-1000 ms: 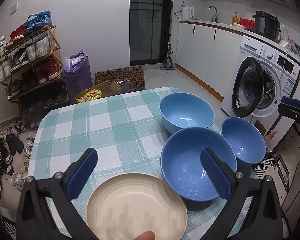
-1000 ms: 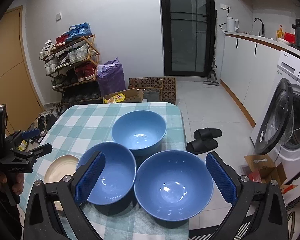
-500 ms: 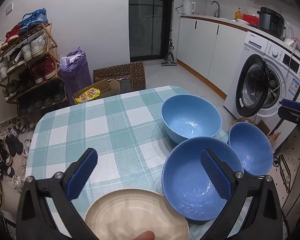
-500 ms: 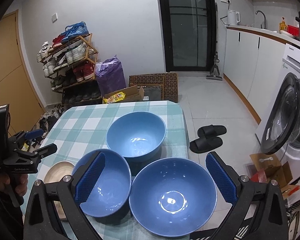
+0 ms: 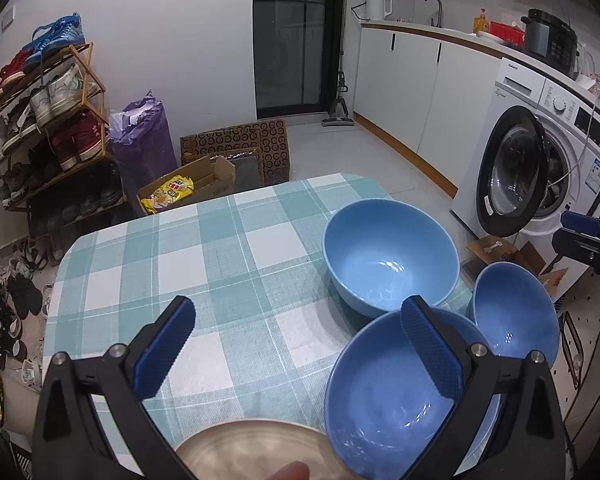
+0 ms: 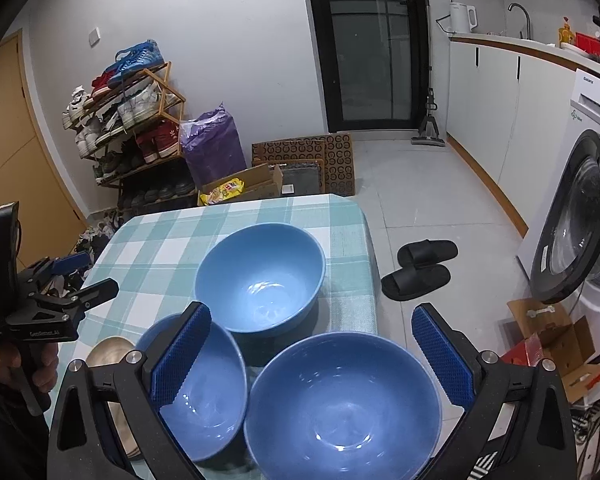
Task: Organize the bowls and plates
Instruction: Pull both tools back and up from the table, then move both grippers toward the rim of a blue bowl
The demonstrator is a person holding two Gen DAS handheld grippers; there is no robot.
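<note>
Three blue bowls and a beige plate sit on a green-checked table (image 5: 204, 264). In the left wrist view, the far bowl (image 5: 392, 256) is right of centre, a near bowl (image 5: 396, 408) is under the right finger, a third bowl (image 5: 516, 320) is at the right edge, and the plate (image 5: 252, 456) is at the bottom. My left gripper (image 5: 300, 344) is open and empty above the table. In the right wrist view, my right gripper (image 6: 312, 356) is open and empty above the near bowl (image 6: 344, 412), with the left bowl (image 6: 204, 392), far bowl (image 6: 260, 276) and plate (image 6: 108, 352).
A shoe rack (image 5: 40, 120), purple bag (image 5: 140, 144) and cardboard boxes (image 5: 204, 184) stand beyond the table. A washing machine (image 5: 540, 176) with its door open is at the right. Black slippers (image 6: 420, 264) lie on the floor by the table's right edge.
Both grippers have drawn back and lifted slightly, so the bowls and plate sit lower in each view. The bowls and plate have not moved. Both grippers stay open.
</note>
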